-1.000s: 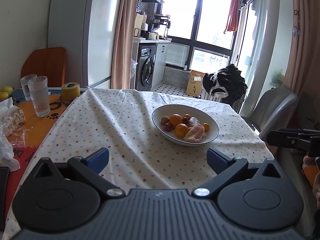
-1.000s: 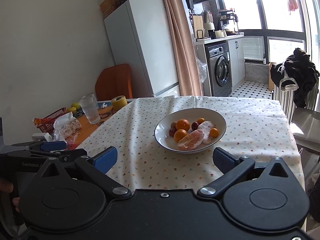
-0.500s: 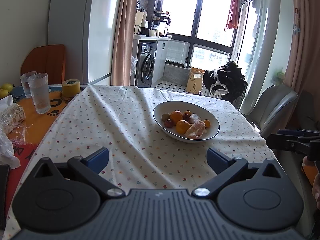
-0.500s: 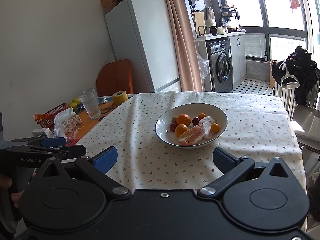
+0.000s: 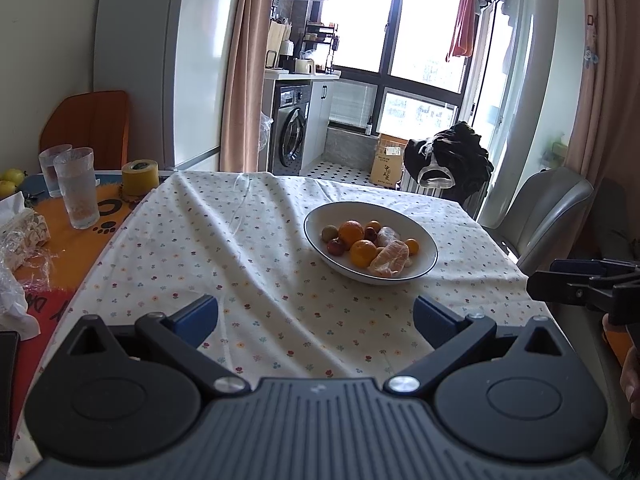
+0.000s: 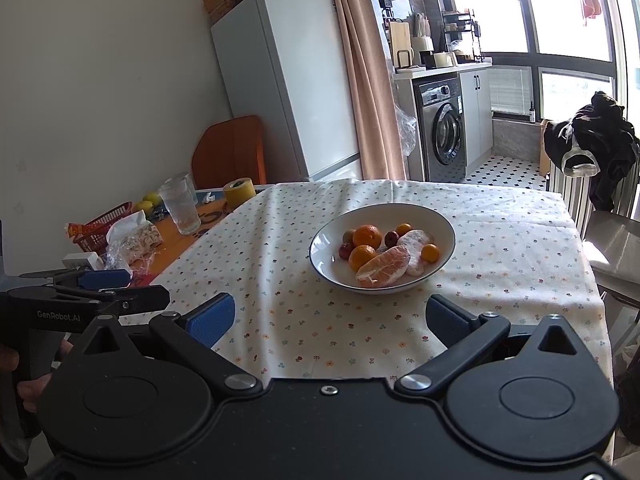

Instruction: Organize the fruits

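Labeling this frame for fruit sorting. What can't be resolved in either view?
- Fruits low in the bowl: hidden under the oranges and wrapped pieces, both views.
- Yellow fruits: cut by left view's edge.
- Red basket contents: blocked by packets, right view.

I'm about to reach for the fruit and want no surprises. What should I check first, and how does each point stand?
1. Left gripper open and empty: ok.
2. Right gripper open and empty: ok.
3. Bowl upright on the tablecloth, fruit inside: ok.
4. Path from both grippers to the bowl free of objects: ok.
5. Drinking glasses stand off to the left, away from the bowl: ok.
6. Place to sort the fruit into: cannot tell.
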`<state>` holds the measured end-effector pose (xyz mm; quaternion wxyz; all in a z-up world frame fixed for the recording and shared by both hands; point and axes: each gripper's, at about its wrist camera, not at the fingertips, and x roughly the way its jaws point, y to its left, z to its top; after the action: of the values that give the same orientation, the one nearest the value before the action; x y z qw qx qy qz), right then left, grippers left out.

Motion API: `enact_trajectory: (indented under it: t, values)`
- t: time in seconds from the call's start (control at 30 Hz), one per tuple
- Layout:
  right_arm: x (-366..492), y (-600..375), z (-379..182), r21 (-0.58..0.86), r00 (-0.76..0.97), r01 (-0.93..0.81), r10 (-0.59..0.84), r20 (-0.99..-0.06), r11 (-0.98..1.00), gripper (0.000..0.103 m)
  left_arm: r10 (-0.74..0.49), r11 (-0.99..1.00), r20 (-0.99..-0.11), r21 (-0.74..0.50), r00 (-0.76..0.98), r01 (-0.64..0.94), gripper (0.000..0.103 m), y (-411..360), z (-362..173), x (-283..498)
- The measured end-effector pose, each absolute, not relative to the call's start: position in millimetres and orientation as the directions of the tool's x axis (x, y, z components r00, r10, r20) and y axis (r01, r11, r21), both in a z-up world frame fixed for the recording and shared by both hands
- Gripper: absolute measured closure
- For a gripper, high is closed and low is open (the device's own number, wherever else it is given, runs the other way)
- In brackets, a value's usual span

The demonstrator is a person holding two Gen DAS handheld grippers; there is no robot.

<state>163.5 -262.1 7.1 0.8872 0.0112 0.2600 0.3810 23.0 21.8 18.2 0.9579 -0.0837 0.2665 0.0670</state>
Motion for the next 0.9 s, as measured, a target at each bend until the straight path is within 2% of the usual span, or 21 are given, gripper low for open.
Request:
enact_trajectory:
  t: [0.9]
  values:
    - [164.8,-263.4,5.6,0.218,0.576,-0.667,0.679,-0.455,0.712,0.0,0.08,0.978,-0.53,-0.12,0.844,-0.169,0.0,18.2,16.2,24.4]
